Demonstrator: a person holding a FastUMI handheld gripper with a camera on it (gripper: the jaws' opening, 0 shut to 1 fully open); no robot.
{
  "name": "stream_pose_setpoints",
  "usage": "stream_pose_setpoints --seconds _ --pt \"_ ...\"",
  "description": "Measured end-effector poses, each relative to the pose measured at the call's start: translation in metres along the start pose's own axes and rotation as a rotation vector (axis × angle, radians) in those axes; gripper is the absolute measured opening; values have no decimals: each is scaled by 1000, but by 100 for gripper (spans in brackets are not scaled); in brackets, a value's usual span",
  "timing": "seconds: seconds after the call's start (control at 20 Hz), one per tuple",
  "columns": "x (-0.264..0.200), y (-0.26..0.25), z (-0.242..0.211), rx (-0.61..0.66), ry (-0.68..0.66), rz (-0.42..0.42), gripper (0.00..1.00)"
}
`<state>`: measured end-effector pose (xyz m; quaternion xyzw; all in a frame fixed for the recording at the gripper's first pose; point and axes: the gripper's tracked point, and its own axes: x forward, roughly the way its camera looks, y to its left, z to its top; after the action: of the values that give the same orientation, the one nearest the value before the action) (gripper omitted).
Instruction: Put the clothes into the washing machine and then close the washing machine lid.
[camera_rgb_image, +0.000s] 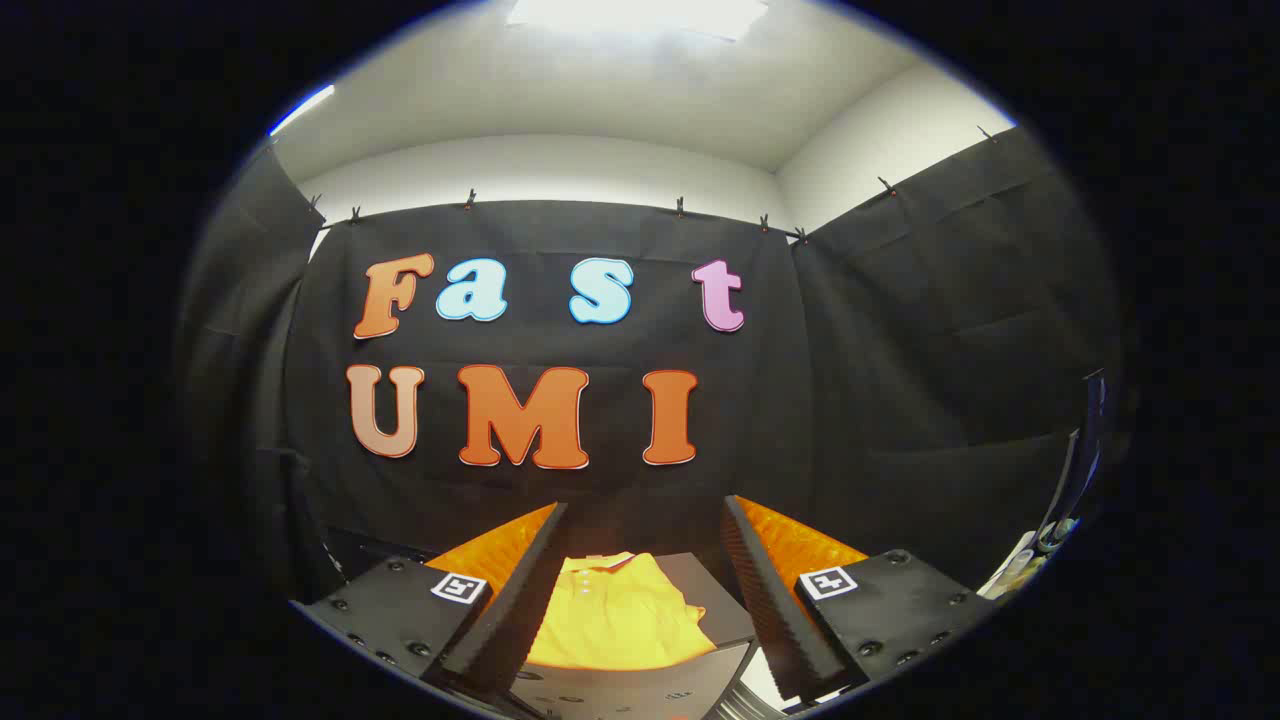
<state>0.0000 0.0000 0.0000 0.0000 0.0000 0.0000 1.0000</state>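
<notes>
Tongs (640, 560): fingers spread apart, gripping nothing. Yellow shirt (620, 615): folded, collar away from the tongs, lying on a dark box-like surface (715, 600) below and between the fingers, untouched by either.

— What sort of place is this?
— A recording booth, not a home. Black cloth (900, 330) hangs as walls, held up along the top by small clips (470, 198).
— And above the cloth?
— Plain white wall (540, 165) and ceiling, with a bright panel light (640, 15). It looks staged for filming.
</notes>
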Motion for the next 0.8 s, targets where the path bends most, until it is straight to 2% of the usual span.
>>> stream_pose_setpoints --seconds 0.4,0.6,0.8 --pt "-3 -7 -9 -4 34 3 98" --pt "-4 7 -6 -28 26 41 98" --pt "-4 10 -3 -7 12 40 98"
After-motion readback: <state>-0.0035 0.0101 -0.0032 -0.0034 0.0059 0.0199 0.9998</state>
